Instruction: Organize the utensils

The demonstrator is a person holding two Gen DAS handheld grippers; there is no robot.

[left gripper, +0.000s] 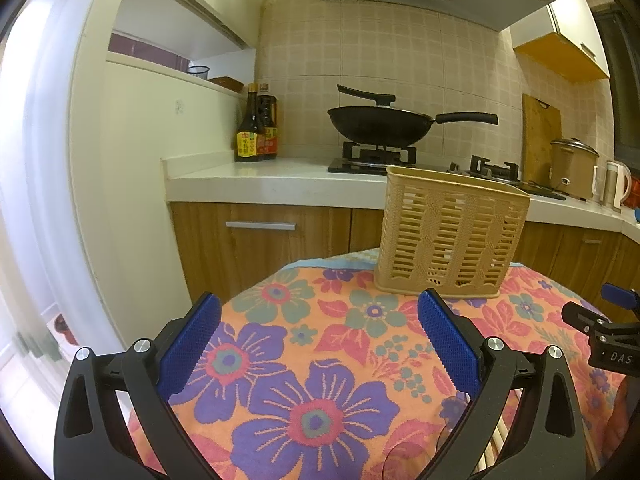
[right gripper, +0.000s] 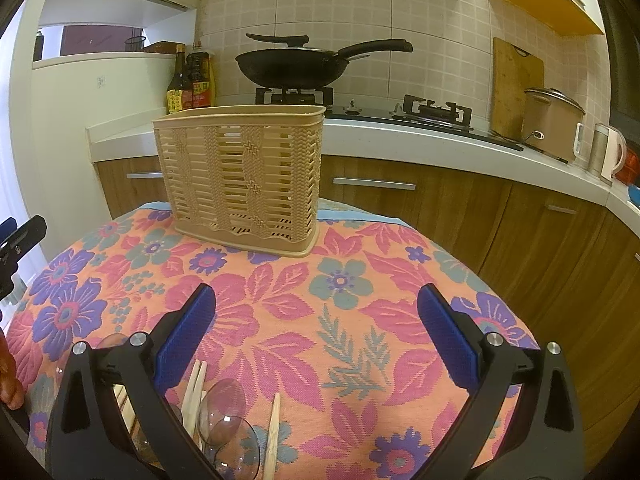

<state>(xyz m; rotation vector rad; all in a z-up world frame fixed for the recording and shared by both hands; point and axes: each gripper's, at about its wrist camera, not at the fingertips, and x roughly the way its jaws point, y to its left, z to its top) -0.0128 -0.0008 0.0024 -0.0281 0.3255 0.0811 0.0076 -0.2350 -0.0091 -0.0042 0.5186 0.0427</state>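
left gripper (left gripper: 319, 312) spread, empty | right gripper (right gripper: 316, 304) spread, empty | risk: clear plastic spoons (right gripper: 224, 420) slip, wooden chopsticks (right gripper: 274, 436) roll, beige slatted plastic basket (right gripper: 244, 176) tips

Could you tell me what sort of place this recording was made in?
Most likely a home kitchen. A black wok sits on a gas hob set into a white worktop, a rice cooker stands further along, and sauce bottles stand by the tiled wall.
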